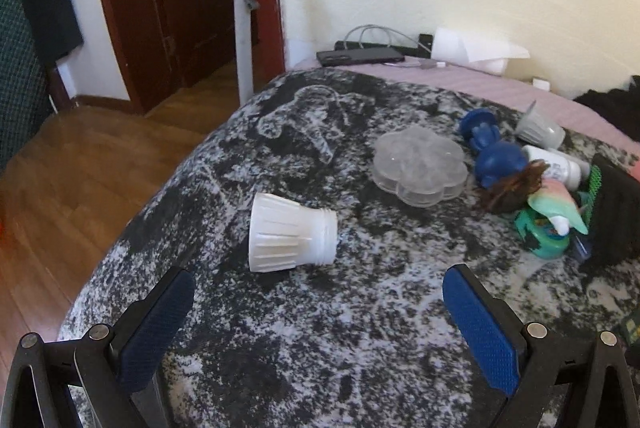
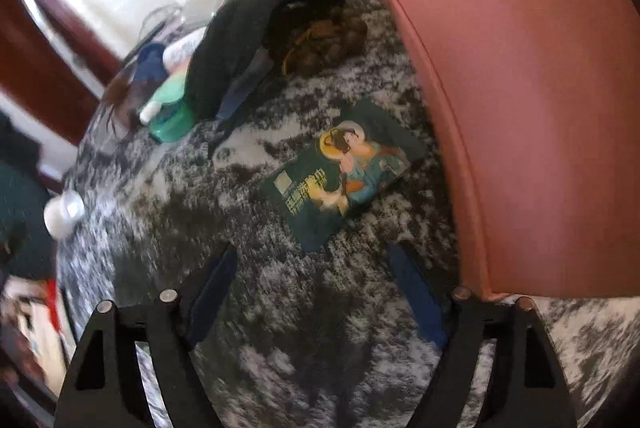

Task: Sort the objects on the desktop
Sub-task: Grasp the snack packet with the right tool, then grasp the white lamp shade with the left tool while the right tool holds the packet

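Observation:
My left gripper (image 1: 318,284) is open and empty above a black-and-white mottled cloth (image 1: 320,328). A white ribbed cup (image 1: 290,233) lies on its side just ahead of the left finger. Further back lie a clear flower-shaped box (image 1: 420,167), a blue toy (image 1: 490,148), a grey cup (image 1: 540,129), a white bottle (image 1: 556,164) and a green jar (image 1: 544,234). My right gripper (image 2: 312,256) is open and empty just short of a dark green picture packet (image 2: 344,172). The right wrist view is blurred.
A pink box (image 2: 520,88) fills the right side, close to my right finger. A black cloth (image 2: 248,40) and a brown bundle (image 2: 328,42) lie behind the packet. A phone (image 1: 360,57) and cables sit at the far edge. Wooden floor (image 1: 80,168) lies left.

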Available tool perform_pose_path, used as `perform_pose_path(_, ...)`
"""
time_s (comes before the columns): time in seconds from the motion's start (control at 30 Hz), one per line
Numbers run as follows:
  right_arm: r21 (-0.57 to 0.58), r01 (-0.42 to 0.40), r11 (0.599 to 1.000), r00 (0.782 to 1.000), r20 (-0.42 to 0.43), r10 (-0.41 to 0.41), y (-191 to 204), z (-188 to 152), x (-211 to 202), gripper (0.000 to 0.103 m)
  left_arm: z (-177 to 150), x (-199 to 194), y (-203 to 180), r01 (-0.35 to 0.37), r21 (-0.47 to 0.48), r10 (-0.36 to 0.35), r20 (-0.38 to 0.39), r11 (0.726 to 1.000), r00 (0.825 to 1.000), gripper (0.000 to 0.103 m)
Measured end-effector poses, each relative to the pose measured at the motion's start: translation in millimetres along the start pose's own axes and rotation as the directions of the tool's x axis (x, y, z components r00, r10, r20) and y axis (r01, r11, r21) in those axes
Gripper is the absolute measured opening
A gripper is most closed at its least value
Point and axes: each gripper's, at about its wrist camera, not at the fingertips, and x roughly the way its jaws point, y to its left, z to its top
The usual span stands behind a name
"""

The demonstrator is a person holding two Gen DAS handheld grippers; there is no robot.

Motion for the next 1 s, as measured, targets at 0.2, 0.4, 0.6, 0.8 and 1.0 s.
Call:
perform_pose_path(0.2,0.070,0.040,0.997,0.996,0.083,-0.046,2.6,20.9,11.5,0.093,-0.5,18.8,8.9,-0.014,-0.015,0.014,-0.026,1.000,1.000,0.103)
perform_pose_path(0.4,-0.154,0.025,0.988,0.986,0.164,0.001,14.6,33.0,9.3,0.046,1.7,34.6,24.1,-0.032,-0.054,0.031,-0.035,0.998,0.999,0.103)
perform_pose_path(0.6,-0.328,0.013,0.945,0.964,0.254,0.074,43.9,18.3,-29.1,0.046,5.5,50.2,31.7,-0.034,-0.087,0.031,-0.034,0.996,0.999,0.103)
perform_pose_path(0.8,-0.428,-0.017,0.903,0.926,0.334,0.176,77.7,4.3,-73.8,0.046,13.3,73.5,19.8,-0.045,-0.053,0.042,-0.048,0.998,0.998,0.103)
perform_pose_path(1.0,-0.435,-0.062,0.898,0.920,0.325,0.221,83.5,10.7,-74.0,0.046,8.7,120.3,20.3,-0.122,-0.039,0.114,-0.166,0.992,0.979,0.102)
